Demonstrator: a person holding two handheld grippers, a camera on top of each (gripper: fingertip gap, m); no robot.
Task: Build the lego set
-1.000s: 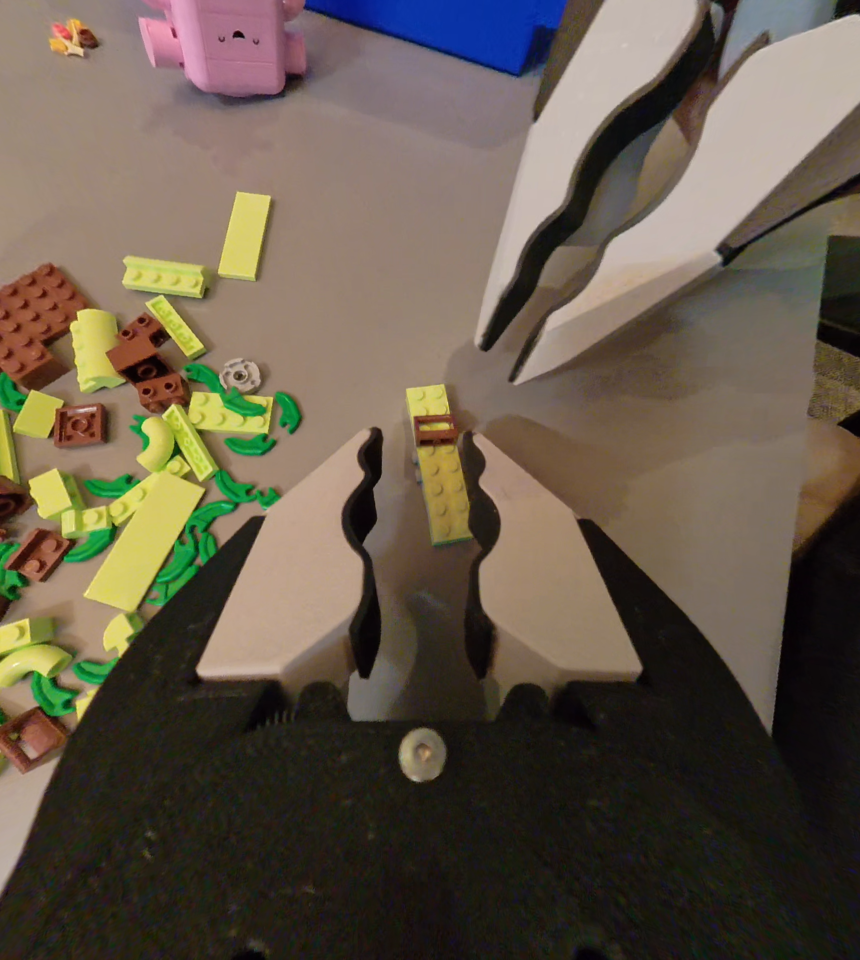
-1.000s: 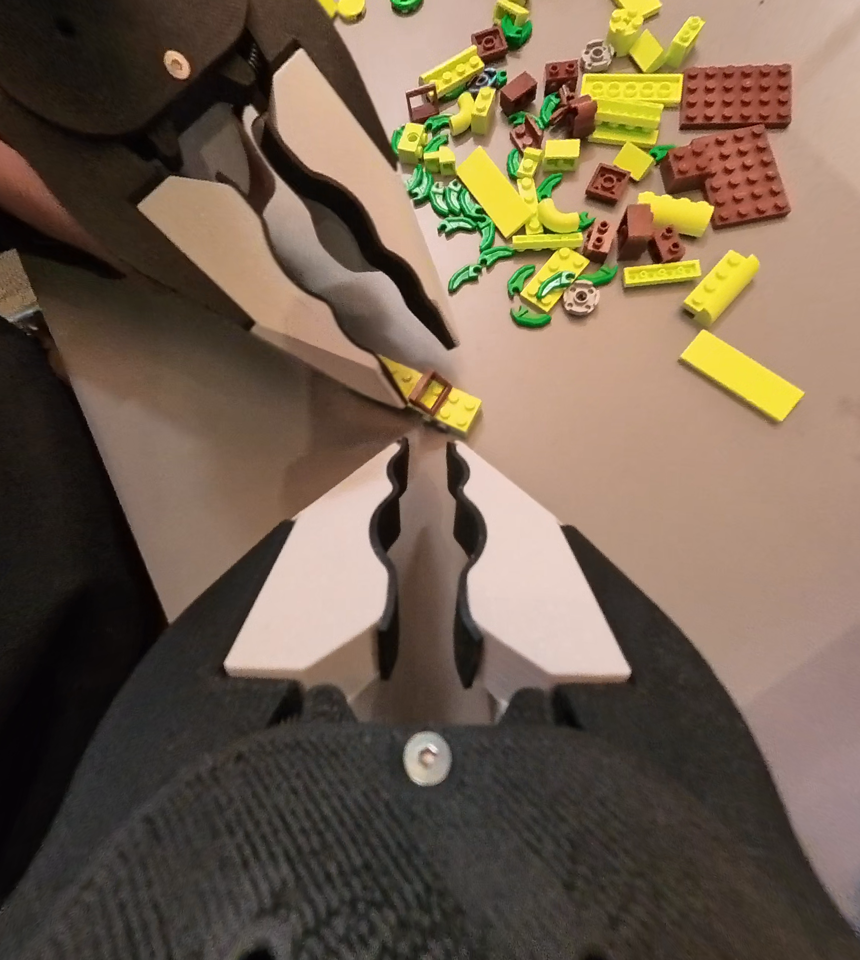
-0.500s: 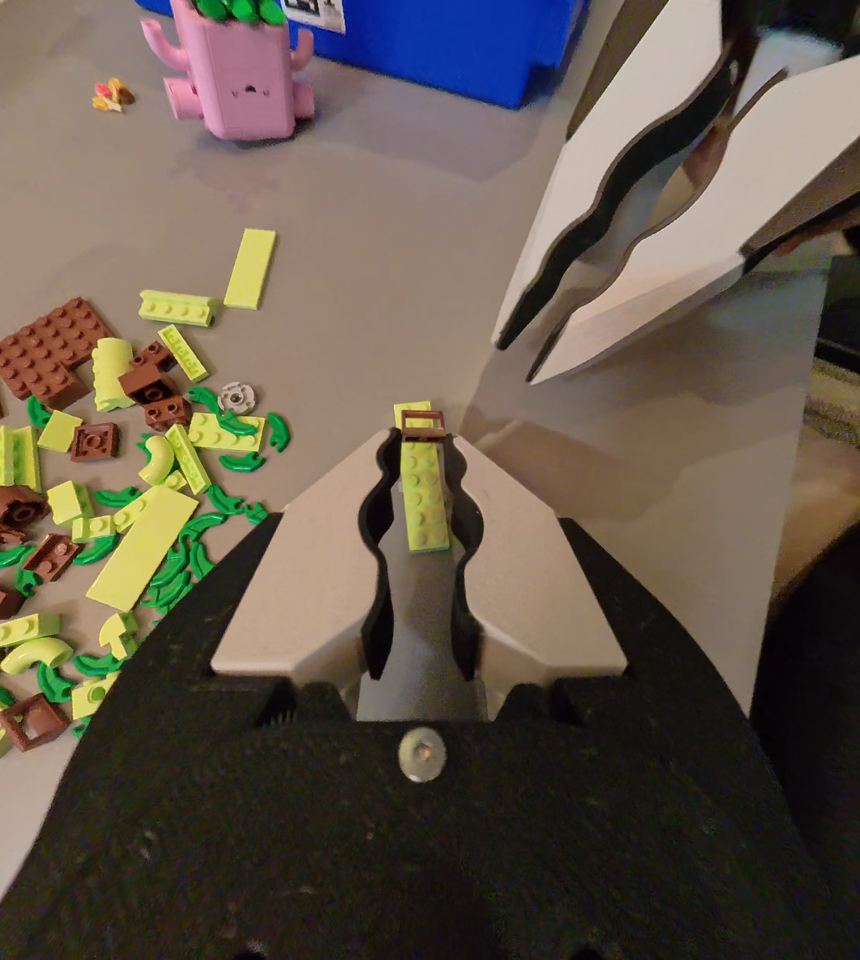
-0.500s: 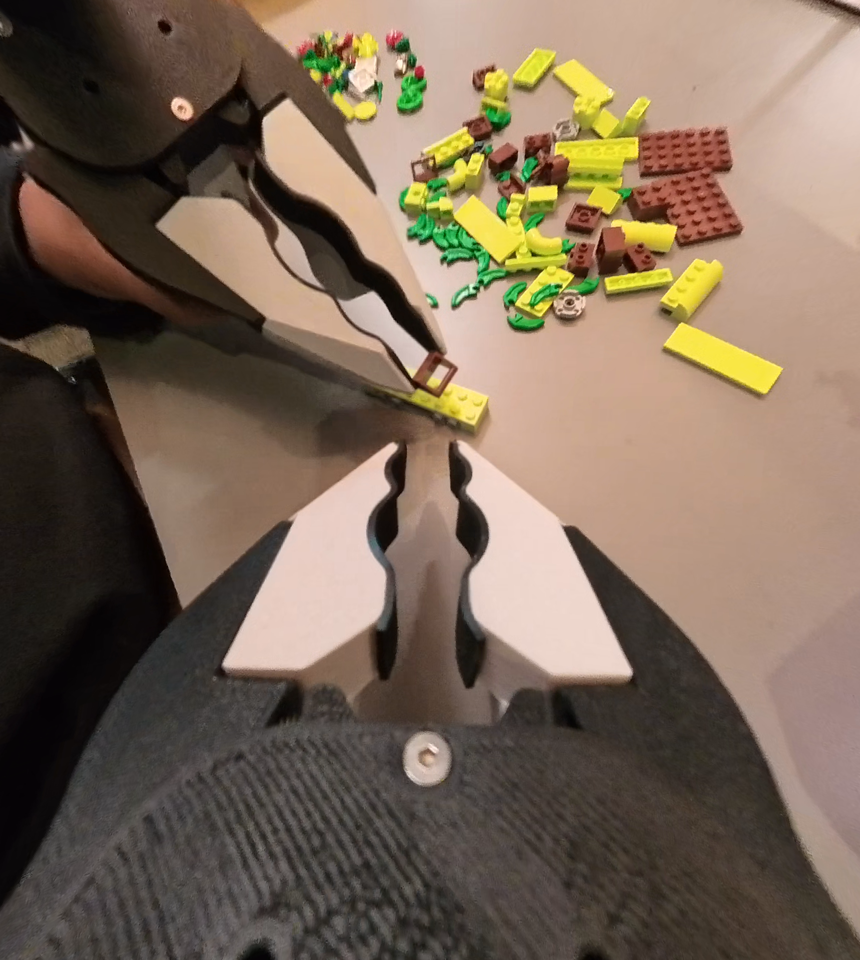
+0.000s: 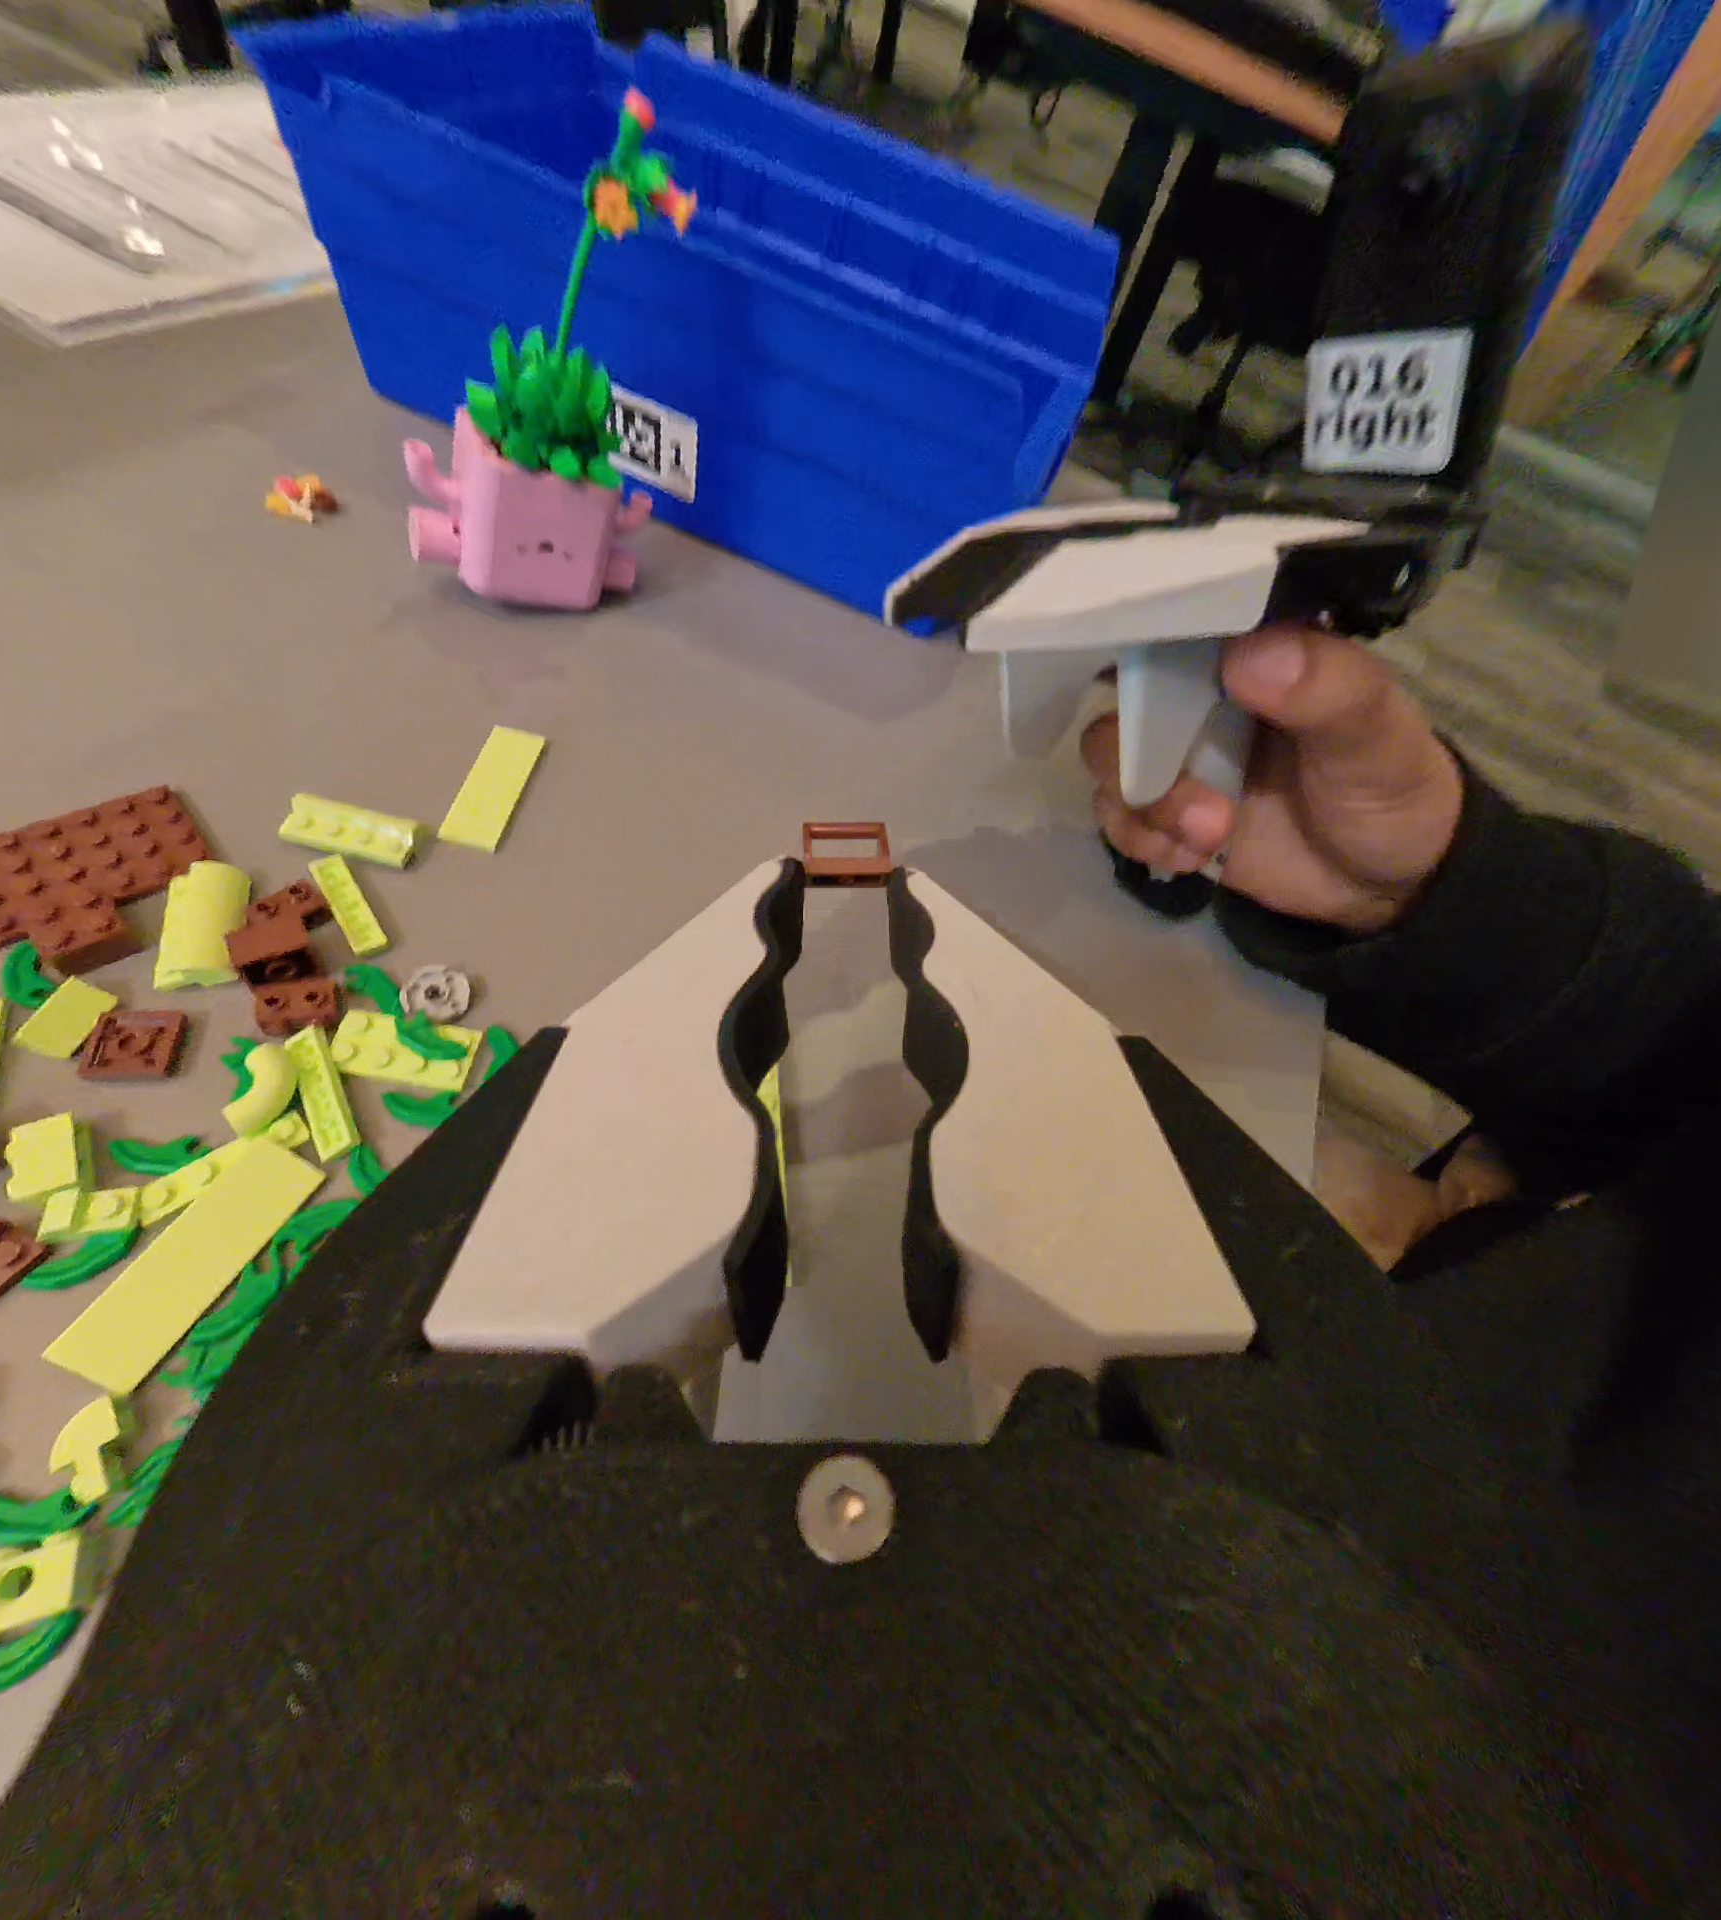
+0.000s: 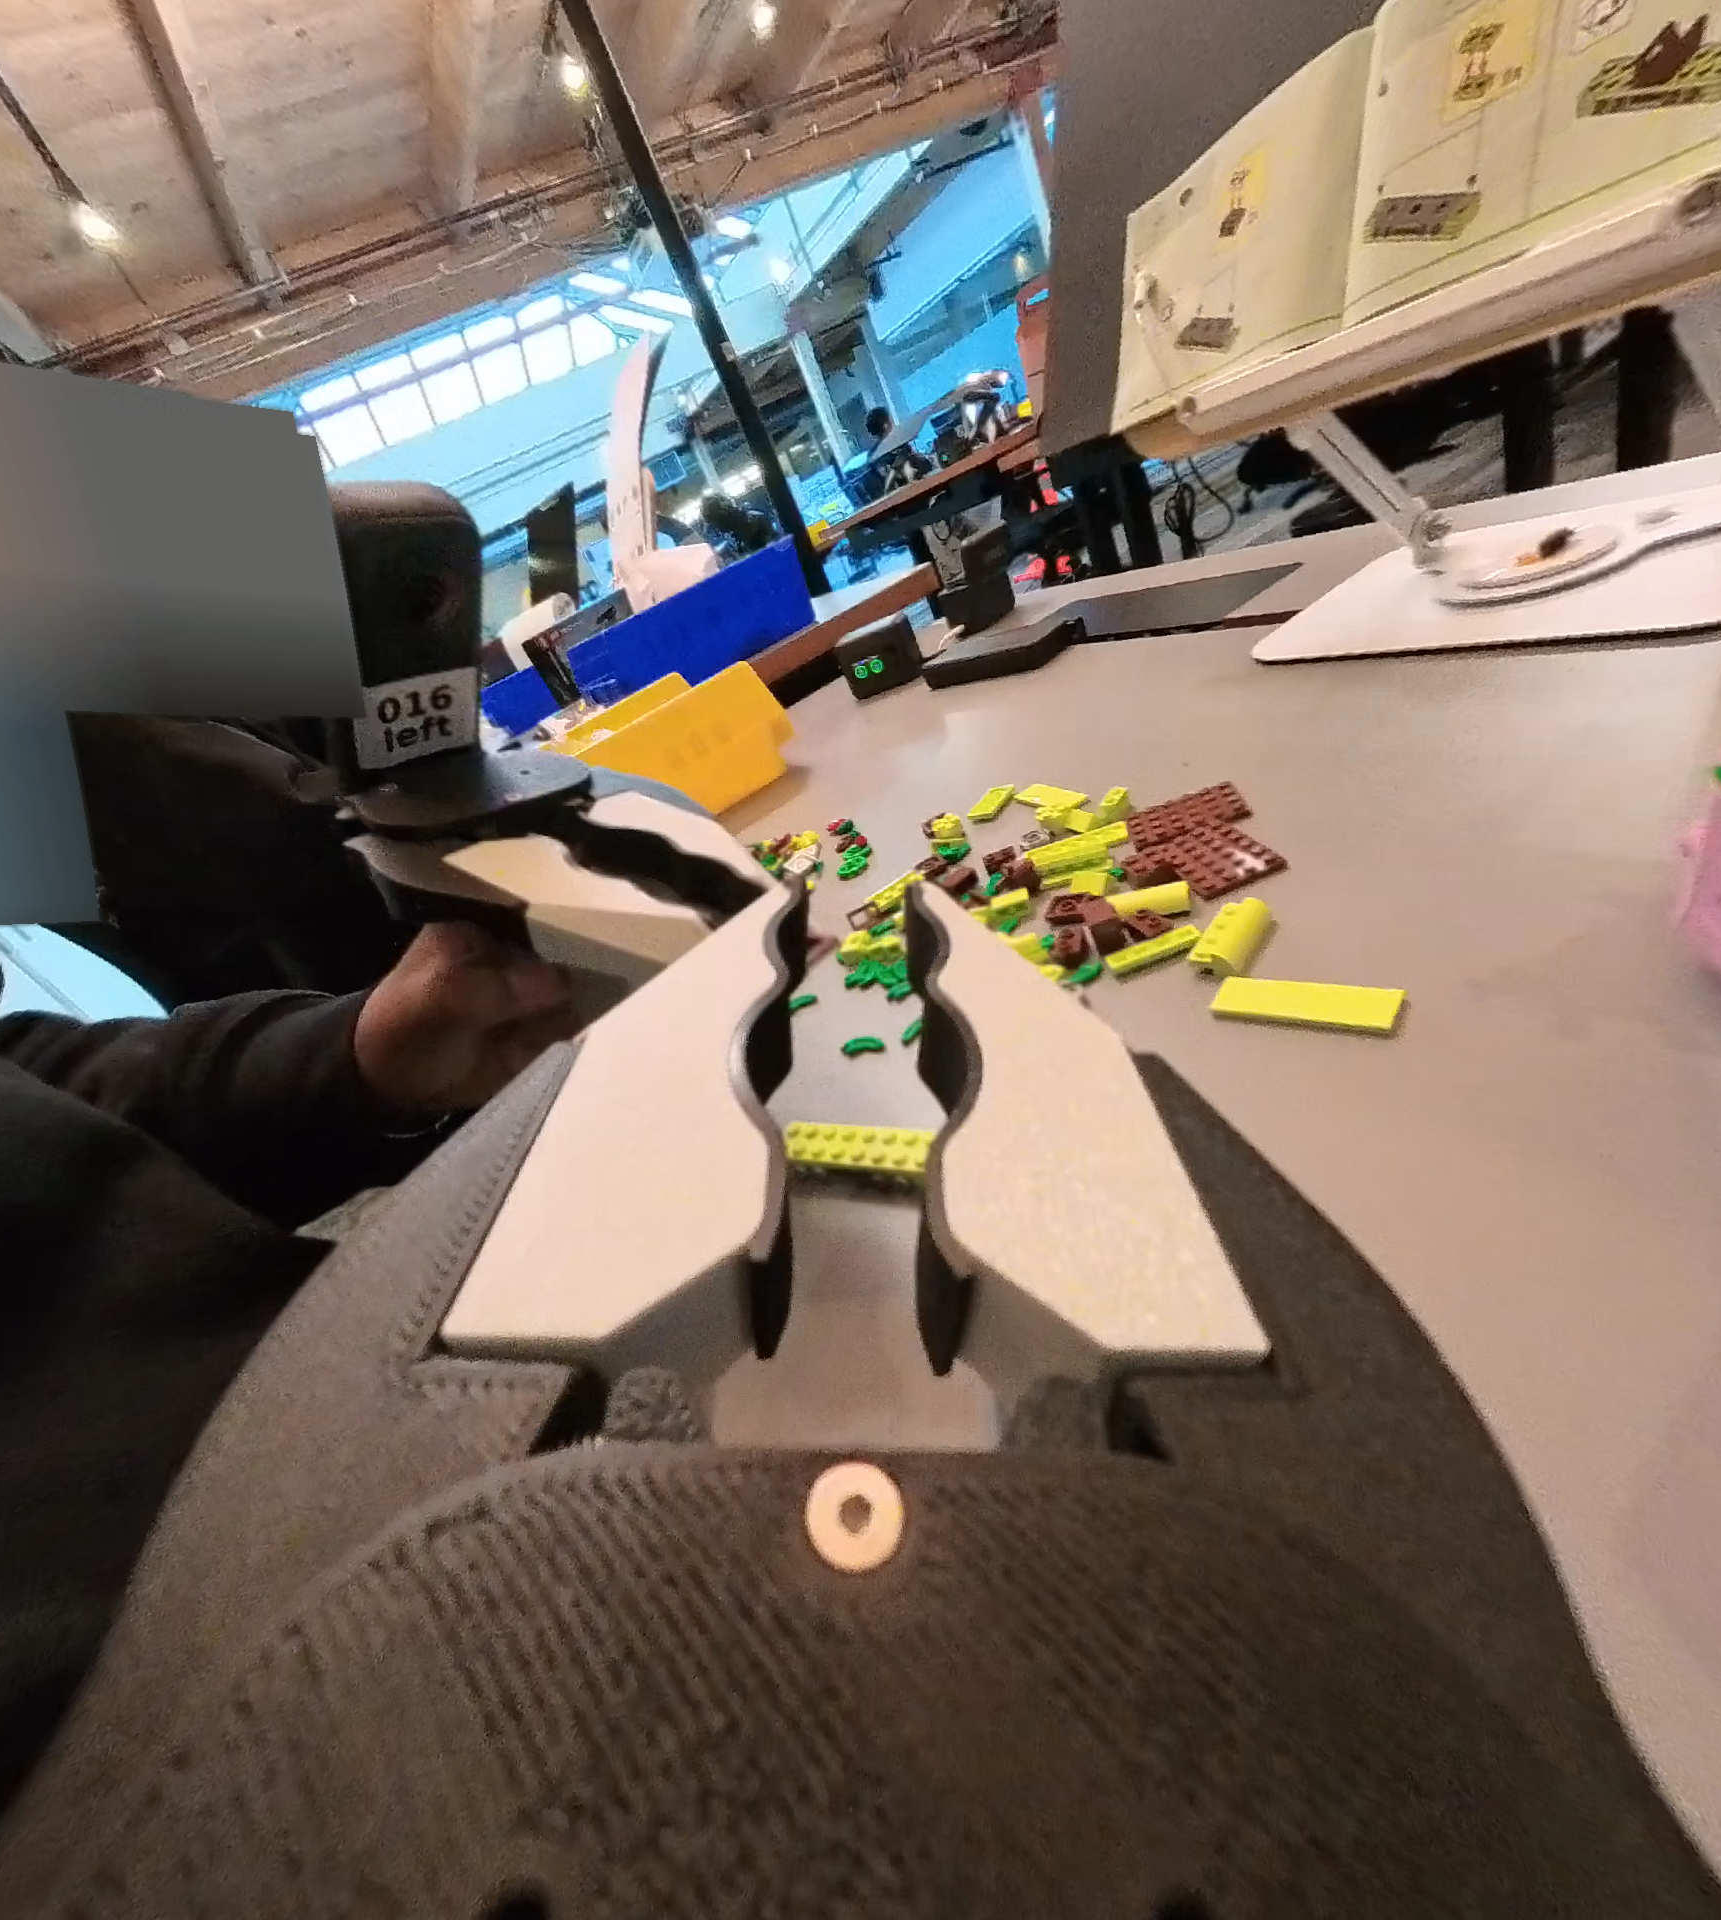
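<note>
The brown tile (image 5: 843, 844) is pinched at the left hand-held gripper (image 5: 843, 883) tips; the lime plate (image 6: 861, 1148) lies crosswise below the right hand-held gripper (image 6: 856, 909), held parted and empty.

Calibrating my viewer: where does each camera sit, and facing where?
Left wrist view: on the left gripper, facing down the table toward the blue bin; its fingers, the right gripper and hand show.
Right wrist view: on the right gripper, facing low across the table; its fingers, the left gripper and a sleeve show.
Shared: loose bricks, pink pot.
</note>
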